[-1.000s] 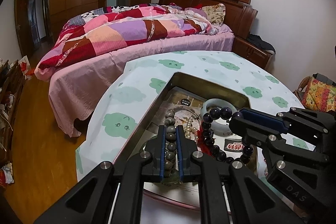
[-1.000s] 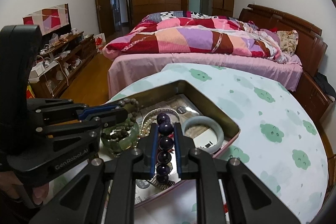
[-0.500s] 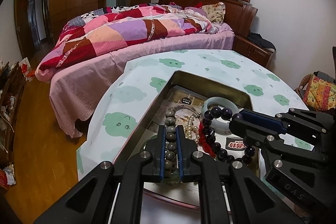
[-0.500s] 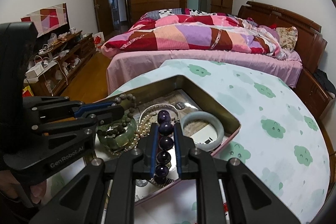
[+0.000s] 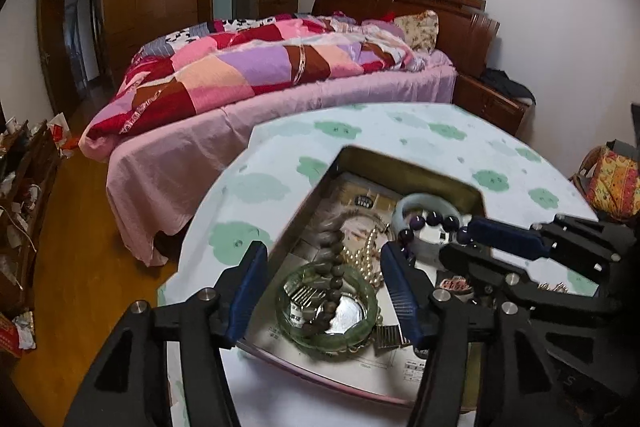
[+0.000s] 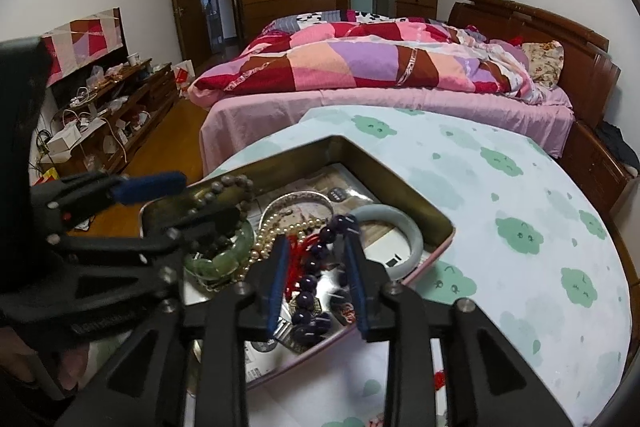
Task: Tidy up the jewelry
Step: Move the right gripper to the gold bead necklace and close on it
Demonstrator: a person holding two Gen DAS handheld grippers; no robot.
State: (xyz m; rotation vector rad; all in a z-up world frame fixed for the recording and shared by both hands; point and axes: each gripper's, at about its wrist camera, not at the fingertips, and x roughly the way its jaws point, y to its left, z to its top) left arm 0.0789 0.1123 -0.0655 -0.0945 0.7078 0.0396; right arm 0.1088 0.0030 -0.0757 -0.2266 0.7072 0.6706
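A metal tin (image 5: 404,163) (image 6: 400,183) on the round table holds the jewelry. My left gripper (image 5: 324,287) is open over it; the brown bead bracelet (image 5: 334,267) lies loose between its fingers on a green glass bangle (image 5: 328,307). My right gripper (image 6: 316,275) is open; the dark purple bead bracelet (image 6: 310,287) with a red tassel lies in the tin between its fingers. A pale jade bangle (image 6: 400,227) (image 5: 416,207) and a pearl strand (image 6: 280,235) (image 5: 366,259) also lie in the tin. Each gripper shows in the other's view.
The table has a pale cloth with green clouds (image 6: 520,227). A bed with a patchwork quilt (image 5: 260,67) stands close behind the table. A low cluttered cabinet (image 6: 104,115) lines the left wall. A wooden floor (image 5: 64,267) lies to the left.
Both grippers have opened. The left let go of the brown bead bracelet and the right let go of the purple bead bracelet; both bracelets now lie in the tin.
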